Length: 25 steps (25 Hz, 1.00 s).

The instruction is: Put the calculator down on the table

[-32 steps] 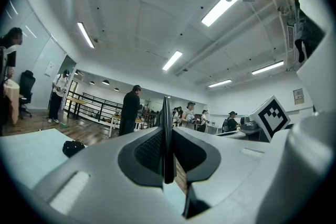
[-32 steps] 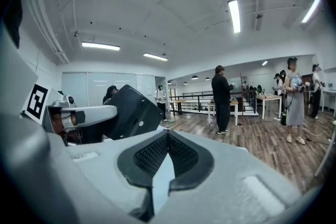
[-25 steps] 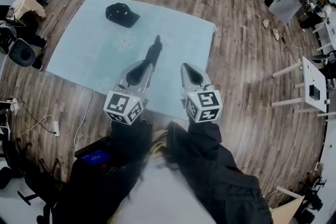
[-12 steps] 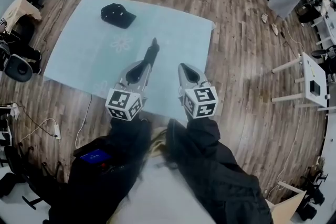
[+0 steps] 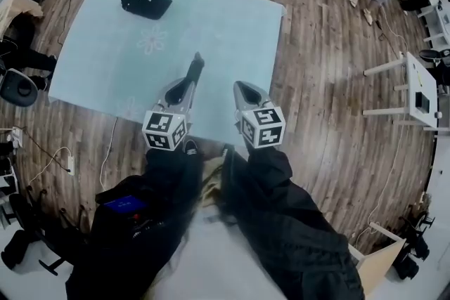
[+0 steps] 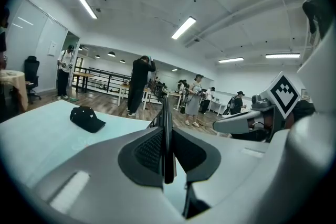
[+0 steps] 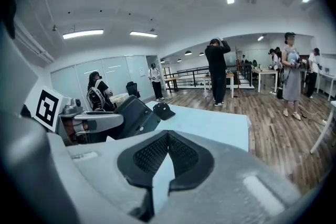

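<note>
In the head view my left gripper (image 5: 185, 85) is shut on the calculator (image 5: 195, 68), a thin dark slab that sticks out forward over the near part of the pale blue table (image 5: 232, 24). The left gripper view has the calculator (image 6: 166, 113) edge-on, upright between the ribbed pads (image 6: 149, 150) of the left gripper (image 6: 168, 139). My right gripper (image 5: 243, 87) hangs beside it on the right, shut and empty. In the right gripper view its tips (image 7: 168, 135) meet, and the calculator (image 7: 134, 115) shows at the left in the other gripper.
A black cap (image 5: 144, 1) lies at the table's far left. Wooden floor surrounds the table, with cables (image 5: 67, 161) at the left and white tables (image 5: 415, 91) at the right. Several people stand beyond the far edge (image 6: 140, 84).
Both grippers have sunk toward the table and tipped further down. The calculator has stayed in the left gripper, and the right gripper has stayed shut.
</note>
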Available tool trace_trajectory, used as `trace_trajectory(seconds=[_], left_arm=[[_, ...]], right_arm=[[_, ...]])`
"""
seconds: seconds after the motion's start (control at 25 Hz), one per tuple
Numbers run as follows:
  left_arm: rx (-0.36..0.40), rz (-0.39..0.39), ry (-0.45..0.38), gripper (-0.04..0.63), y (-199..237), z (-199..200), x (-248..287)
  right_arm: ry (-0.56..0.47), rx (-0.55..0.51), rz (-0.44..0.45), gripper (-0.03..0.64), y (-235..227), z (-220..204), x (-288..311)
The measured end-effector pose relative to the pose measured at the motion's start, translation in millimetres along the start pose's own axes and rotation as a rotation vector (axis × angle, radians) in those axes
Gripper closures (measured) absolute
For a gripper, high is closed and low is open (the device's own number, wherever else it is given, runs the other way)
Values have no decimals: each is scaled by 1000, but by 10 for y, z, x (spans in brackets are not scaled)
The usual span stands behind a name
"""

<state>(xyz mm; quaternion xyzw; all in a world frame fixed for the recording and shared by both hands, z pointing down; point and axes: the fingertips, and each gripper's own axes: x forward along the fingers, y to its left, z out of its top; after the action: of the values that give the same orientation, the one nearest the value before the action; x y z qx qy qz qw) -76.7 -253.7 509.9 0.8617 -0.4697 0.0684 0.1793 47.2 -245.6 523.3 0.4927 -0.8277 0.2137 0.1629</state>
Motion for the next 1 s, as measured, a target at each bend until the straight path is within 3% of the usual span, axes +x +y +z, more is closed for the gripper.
trace_trajectory(seconds=[0.32, 0.8, 1.0], left_arm=[[8, 58, 138, 548, 208, -548, 139], [101, 128, 324, 548, 542, -1345, 318], [221, 147, 405, 547, 638, -1591, 351]], right_arm=[[127, 50, 29, 615, -9, -529, 198], [226, 84, 56, 615, -39, -996, 500], [262, 110, 70, 615, -9, -1170, 659]])
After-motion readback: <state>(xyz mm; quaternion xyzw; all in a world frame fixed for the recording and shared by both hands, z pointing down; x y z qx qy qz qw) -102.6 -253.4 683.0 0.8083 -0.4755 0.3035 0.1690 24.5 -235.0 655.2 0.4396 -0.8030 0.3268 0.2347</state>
